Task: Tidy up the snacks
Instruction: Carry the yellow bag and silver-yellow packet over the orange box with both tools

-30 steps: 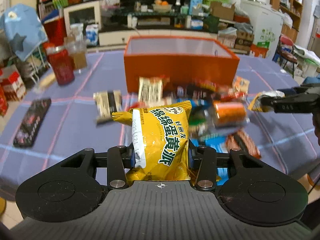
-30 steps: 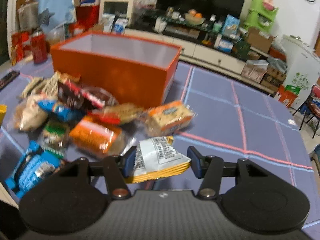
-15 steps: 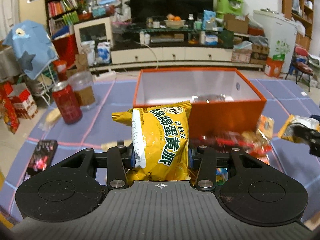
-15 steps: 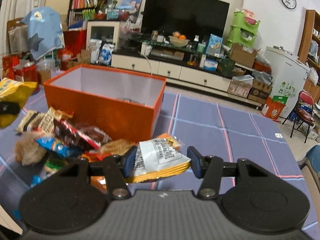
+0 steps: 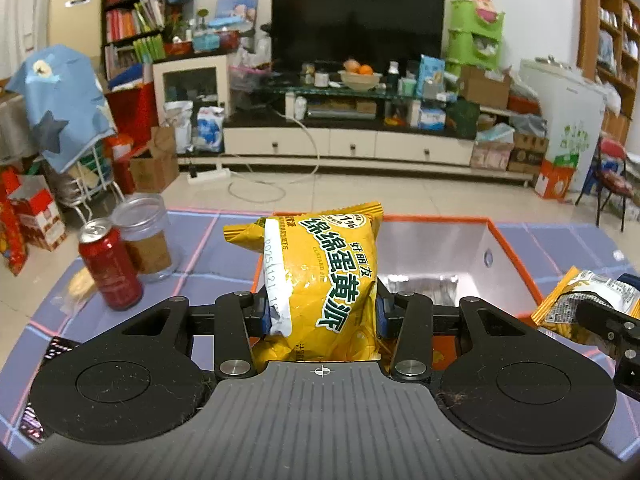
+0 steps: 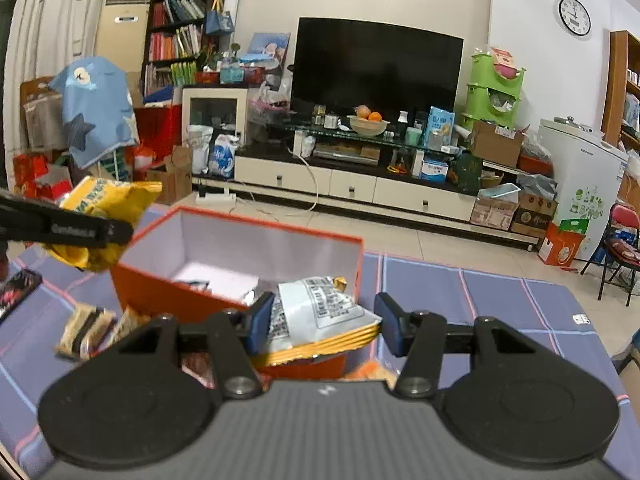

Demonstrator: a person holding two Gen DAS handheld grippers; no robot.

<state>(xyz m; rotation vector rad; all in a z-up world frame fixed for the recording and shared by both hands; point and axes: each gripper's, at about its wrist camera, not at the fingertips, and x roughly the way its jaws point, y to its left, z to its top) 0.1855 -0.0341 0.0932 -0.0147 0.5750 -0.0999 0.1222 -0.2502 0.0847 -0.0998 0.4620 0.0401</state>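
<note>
My left gripper (image 5: 322, 314) is shut on a yellow egg-yolk-pie packet (image 5: 324, 276) and holds it upright above the near wall of the orange box (image 5: 508, 248). My right gripper (image 6: 322, 322) is shut on a white and orange snack packet (image 6: 320, 316), lying flat, above the box's (image 6: 160, 296) near right corner. The right packet shows at the right edge of the left wrist view (image 5: 576, 304); the yellow packet shows at the left of the right wrist view (image 6: 102, 216). A silver packet (image 5: 420, 286) lies inside the box.
A red can (image 5: 110, 264) and a clear jar (image 5: 146, 238) stand at the left of the blue checked tablecloth (image 6: 480, 300). A dark flat packet (image 6: 18, 288) lies further left. Loose snacks (image 6: 86, 330) lie in front of the box.
Both grippers have risen from the snack pile and moved forward to the orange box, each still holding its packet. The box interior is now in view.
</note>
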